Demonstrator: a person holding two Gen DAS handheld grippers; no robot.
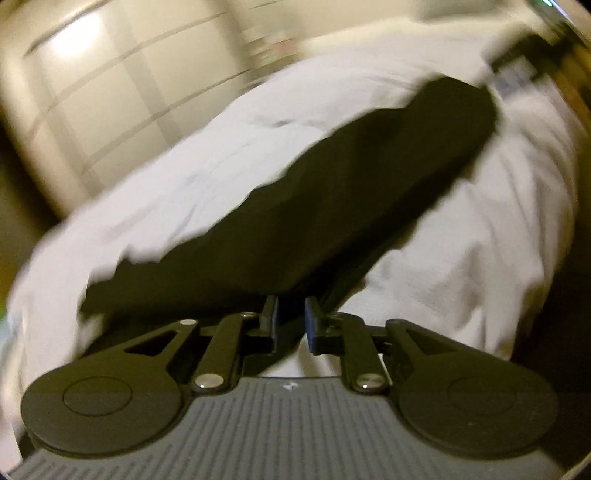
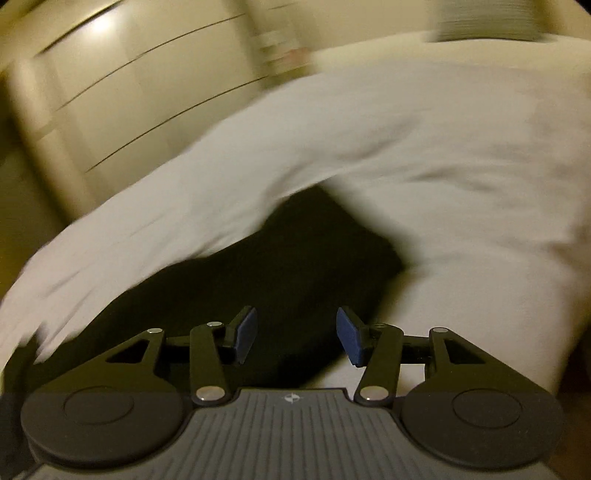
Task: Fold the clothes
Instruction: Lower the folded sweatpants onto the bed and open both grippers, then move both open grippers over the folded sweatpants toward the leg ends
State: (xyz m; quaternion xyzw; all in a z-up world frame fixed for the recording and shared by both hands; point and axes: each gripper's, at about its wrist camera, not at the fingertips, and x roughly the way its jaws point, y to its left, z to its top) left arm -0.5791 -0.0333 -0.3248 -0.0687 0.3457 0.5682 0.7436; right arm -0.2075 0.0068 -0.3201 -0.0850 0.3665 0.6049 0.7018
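Note:
A long black garment (image 1: 332,192) lies stretched slantwise across the white bed cover (image 1: 192,177), from the near left to the far right. My left gripper (image 1: 291,319) is shut on the garment's near edge, with dark cloth pinched in the narrow gap between its blue pads. In the right wrist view the black garment (image 2: 280,266) spreads out just ahead. My right gripper (image 2: 297,334) hovers over it, open, with nothing between its fingers. Both views are smeared by motion.
A cream wardrobe with dark horizontal lines (image 1: 110,85) stands beyond the bed on the left. The bed cover (image 2: 443,147) is rumpled and drops off at the left and right edges. Something dark (image 1: 524,59) sits at the far right. A grey pillow-like shape (image 2: 484,22) lies at the bed's far end.

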